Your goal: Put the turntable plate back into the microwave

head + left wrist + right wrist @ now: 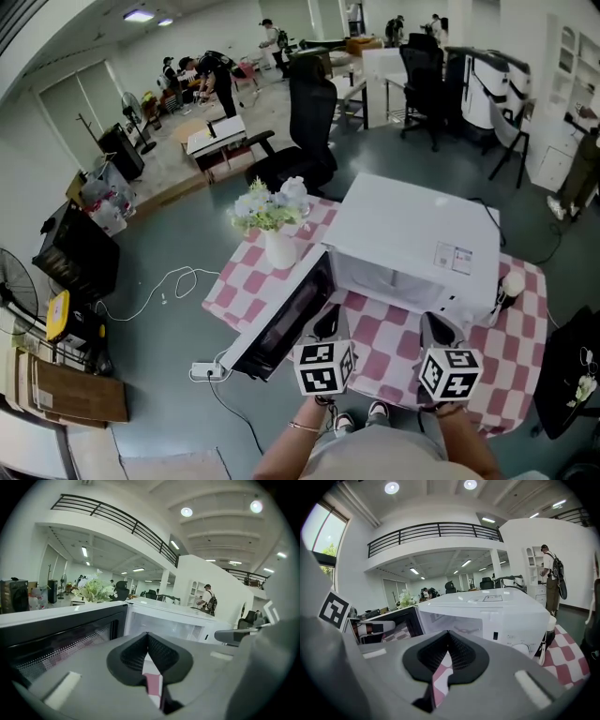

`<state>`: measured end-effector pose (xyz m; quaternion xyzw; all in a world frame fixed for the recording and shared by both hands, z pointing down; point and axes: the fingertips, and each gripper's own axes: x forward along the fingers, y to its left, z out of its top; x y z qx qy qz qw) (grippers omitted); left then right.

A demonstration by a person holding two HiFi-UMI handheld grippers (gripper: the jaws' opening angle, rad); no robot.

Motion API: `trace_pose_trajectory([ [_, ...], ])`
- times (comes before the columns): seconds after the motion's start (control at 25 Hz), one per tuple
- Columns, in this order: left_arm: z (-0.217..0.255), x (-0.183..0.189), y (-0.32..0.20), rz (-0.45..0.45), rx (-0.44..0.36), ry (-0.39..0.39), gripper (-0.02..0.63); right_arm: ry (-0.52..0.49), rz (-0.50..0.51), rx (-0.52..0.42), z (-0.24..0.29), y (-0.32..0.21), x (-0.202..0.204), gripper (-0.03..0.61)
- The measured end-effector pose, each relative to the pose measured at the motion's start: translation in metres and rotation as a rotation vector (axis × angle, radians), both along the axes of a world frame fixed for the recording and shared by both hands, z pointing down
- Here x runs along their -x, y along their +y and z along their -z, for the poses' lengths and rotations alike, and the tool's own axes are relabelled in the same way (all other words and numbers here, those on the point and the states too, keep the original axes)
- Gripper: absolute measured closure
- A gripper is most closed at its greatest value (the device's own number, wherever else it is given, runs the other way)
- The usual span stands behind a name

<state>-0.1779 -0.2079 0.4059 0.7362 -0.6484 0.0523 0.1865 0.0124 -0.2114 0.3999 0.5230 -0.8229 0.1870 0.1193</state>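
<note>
A white microwave (412,234) stands on a pink-and-white checked table (394,352). Its dark door (281,323) hangs open to the left, and the cavity (389,281) faces me. In the right gripper view a faint glassy round shape (461,630) lies on the cavity floor; I cannot tell whether it is the turntable plate. My left gripper (328,322) hovers in front of the door and is shut with nothing in it (149,641). My right gripper (439,328) is also shut and empty, just before the cavity's right side (449,637).
A white vase of flowers (272,234) stands on the table's far left corner. A dark bottle with a white cap (509,286) sits right of the microwave. A power strip (206,371) and cable lie on the floor left of the table. An office chair (309,122) stands behind.
</note>
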Motion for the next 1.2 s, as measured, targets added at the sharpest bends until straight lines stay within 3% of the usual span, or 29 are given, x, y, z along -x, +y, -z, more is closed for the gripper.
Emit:
trace_pose_trajectory([
  [1.2, -0.011, -0.018, -0.004, -0.029, 0.034, -0.023, 0.617, 0.039, -0.012, -0.012, -0.001, 0.000, -0.017, 0.569],
])
